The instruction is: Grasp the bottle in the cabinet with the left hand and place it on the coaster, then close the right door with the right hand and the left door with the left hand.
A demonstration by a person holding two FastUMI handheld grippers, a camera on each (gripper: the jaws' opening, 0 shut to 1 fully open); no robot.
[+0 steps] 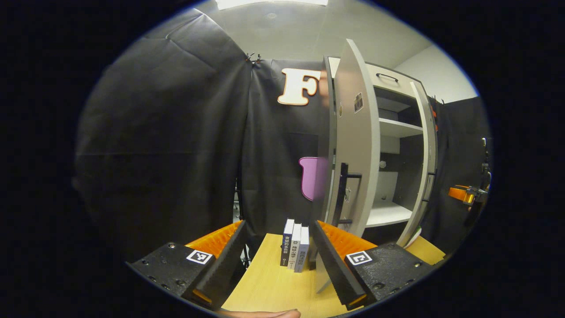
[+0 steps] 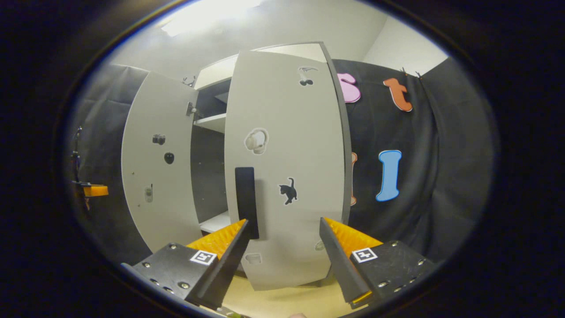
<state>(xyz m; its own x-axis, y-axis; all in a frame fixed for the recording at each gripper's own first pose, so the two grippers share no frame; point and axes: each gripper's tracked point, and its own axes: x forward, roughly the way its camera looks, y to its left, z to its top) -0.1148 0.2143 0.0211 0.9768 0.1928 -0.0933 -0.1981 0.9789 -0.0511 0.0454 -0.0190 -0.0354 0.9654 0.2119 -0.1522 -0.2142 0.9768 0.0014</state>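
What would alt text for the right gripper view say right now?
The open right gripper faces the outside of a half-open cabinet door bearing small stickers, near its dark vertical handle. Past it, the other door stands open, with shelves visible between.

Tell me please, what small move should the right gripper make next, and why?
Probably push forward so the open right gripper meets the right door near its dark handle and swings it shut. That door stands partly open straight ahead; the fingers are spread and hold nothing. The left door is also open, for later.
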